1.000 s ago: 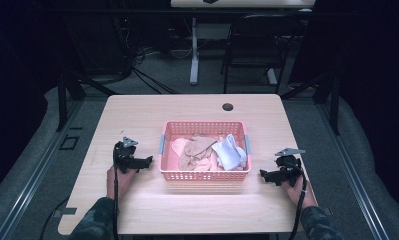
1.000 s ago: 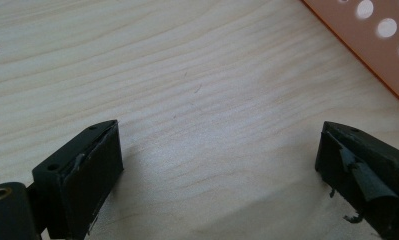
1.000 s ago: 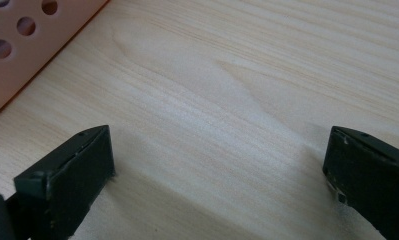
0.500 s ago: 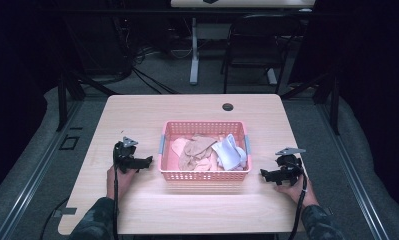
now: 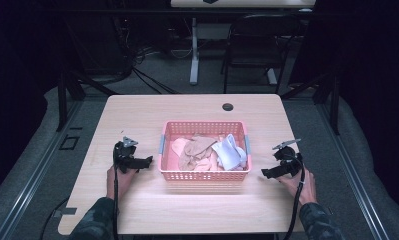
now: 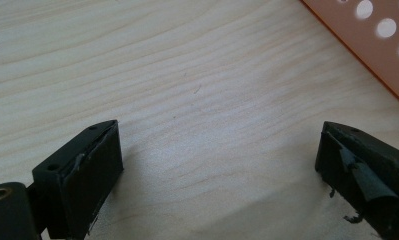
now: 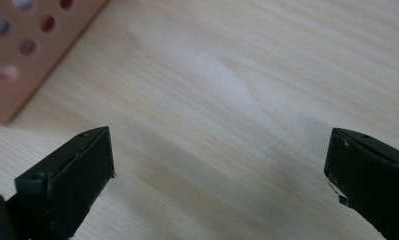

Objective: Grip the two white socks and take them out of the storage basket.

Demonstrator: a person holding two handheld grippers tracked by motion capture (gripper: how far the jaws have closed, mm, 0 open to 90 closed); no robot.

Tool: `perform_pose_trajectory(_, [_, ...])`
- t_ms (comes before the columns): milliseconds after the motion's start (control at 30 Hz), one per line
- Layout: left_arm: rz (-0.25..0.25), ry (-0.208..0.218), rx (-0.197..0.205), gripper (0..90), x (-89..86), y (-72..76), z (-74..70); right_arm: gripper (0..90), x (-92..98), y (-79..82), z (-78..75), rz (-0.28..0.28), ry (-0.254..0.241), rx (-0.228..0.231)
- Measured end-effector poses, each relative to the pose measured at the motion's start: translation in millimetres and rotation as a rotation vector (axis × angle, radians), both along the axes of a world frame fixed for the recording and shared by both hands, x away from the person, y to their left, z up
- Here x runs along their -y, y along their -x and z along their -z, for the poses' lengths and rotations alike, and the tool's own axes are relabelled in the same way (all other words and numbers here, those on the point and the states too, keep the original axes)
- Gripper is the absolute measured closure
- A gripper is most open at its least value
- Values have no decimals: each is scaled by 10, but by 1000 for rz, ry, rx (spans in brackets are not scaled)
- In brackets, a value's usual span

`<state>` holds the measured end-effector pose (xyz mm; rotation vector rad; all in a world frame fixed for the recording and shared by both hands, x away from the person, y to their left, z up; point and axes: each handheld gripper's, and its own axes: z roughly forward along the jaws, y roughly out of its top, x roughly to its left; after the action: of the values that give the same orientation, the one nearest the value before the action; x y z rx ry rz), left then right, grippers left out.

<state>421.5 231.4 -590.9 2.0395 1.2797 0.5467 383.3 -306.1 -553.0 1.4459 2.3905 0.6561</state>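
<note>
**Both grippers idle beside the basket; nothing handled**

Pale wooden worktop [image 5: 197, 205] sits in a dark room with a chair and cables behind it. At its centre stands a pink perforated plastic basket [image 5: 204, 175] holding a heap of beige fabric pieces [image 5: 196, 153] and a white fabric piece [image 5: 229, 154].

Compared with a second ago, nothing has shifted: basket, contents and both hands keep their places. No work appears to have begun.

Left gripper [image 5: 146, 161] rests on the worktop just beside the basket's left wall, fingers [image 6: 87, 175] spread wide, empty. Right gripper [image 5: 265, 173] lies near the right wall, fingers [image 7: 72, 180] likewise apart, empty.

A small dark round fitting [image 5: 227, 106] lies well behind the basket. No obstruction stands between either gripper and the basket.
</note>
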Motion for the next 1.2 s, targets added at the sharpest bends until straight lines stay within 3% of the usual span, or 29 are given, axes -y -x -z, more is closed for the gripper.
perform_pose_trajectory(267, [1,-1,0,47,-1,0,-1,0,-131,-3,-336,-28,-79,-15])
perform_pose_trajectory(467, [0,2,-1,47,0,1,1,0,-225,-9,-481,-44,-90,-25])
perform_pose_trajectory(900, [1,0,1,47,-1,0,0,0,-400,22,-824,-78,-102,23])
perform_pose_trajectory(1100, [1,0,1,47,-1,0,0,0,-592,11,-990,-104,-118,53])
perform_pose_trajectory(1200, [1,0,1,47,-1,0,0,0,-754,-9,-1045,-139,-101,59])
